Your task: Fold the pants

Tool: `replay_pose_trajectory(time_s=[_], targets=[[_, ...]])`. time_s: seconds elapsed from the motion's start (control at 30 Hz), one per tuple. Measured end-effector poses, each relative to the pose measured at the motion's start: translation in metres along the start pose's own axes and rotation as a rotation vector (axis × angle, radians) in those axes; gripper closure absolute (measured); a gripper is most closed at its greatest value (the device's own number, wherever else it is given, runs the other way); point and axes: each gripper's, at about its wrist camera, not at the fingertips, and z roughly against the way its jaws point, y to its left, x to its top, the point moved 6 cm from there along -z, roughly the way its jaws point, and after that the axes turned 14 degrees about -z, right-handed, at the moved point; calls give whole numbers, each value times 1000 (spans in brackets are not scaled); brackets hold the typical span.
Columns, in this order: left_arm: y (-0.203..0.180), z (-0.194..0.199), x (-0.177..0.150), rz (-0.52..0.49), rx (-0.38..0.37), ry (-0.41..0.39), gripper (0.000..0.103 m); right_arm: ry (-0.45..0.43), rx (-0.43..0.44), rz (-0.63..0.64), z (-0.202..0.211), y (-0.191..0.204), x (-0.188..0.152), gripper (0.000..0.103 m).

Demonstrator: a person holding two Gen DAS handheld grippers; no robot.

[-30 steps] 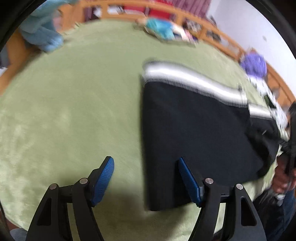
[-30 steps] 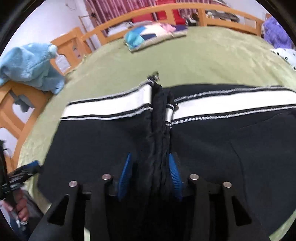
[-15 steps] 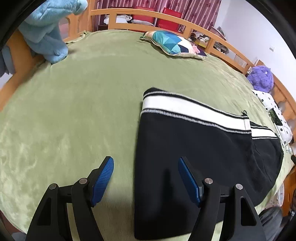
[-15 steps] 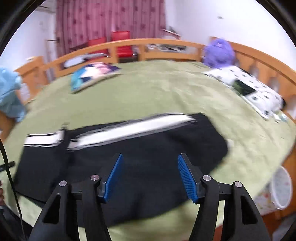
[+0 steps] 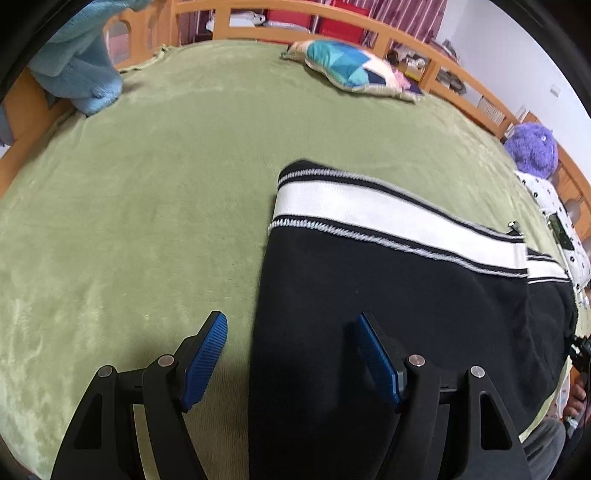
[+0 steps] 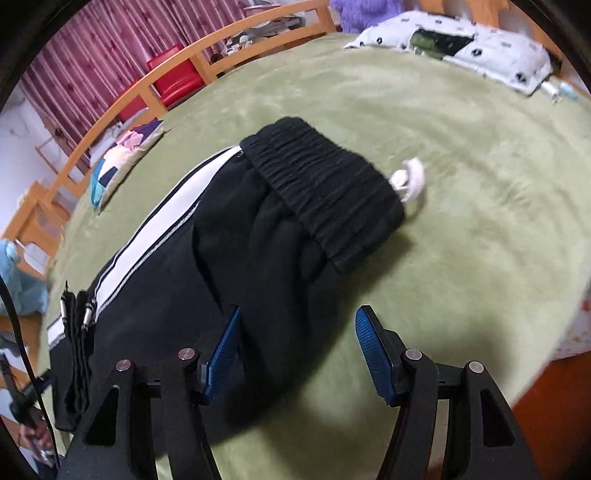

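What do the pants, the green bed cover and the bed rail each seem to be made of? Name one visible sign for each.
Pants: soft matte knit, probably fleece or jersey, judging by the ribbed, gathered waistband and woven white stripe.
Green bed cover: plush, velvety pile, showing shiny brushed patches.
Bed rail: looks like varnished wood, orange-tan and smooth.

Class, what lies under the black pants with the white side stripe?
The black pants with the white side stripe lie flat on the green plush blanket, which shows around them. Whatever is beneath the fabric itself is covered.
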Motion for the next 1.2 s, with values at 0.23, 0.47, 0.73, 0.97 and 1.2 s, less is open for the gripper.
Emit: replay_pose_trajectory(time_s=[0.23,0.47,0.73,0.97,1.2], targets=[[9,-24,6,12,-99,22,32,-4,85,-48,-39,11,15,34],[0,-38,25,-25,-183,14,34,-57,84,-51,-53,25,24,39],[2,5,44,-4,-283,-86,93,-190,17,64,1,93,13,86],[40,67,69,-8,-273,-178,93,-298,176,124,83,190,4,86],[148,92,66,69,-89,-177,93,-194,292,202,58,256,-45,86]])
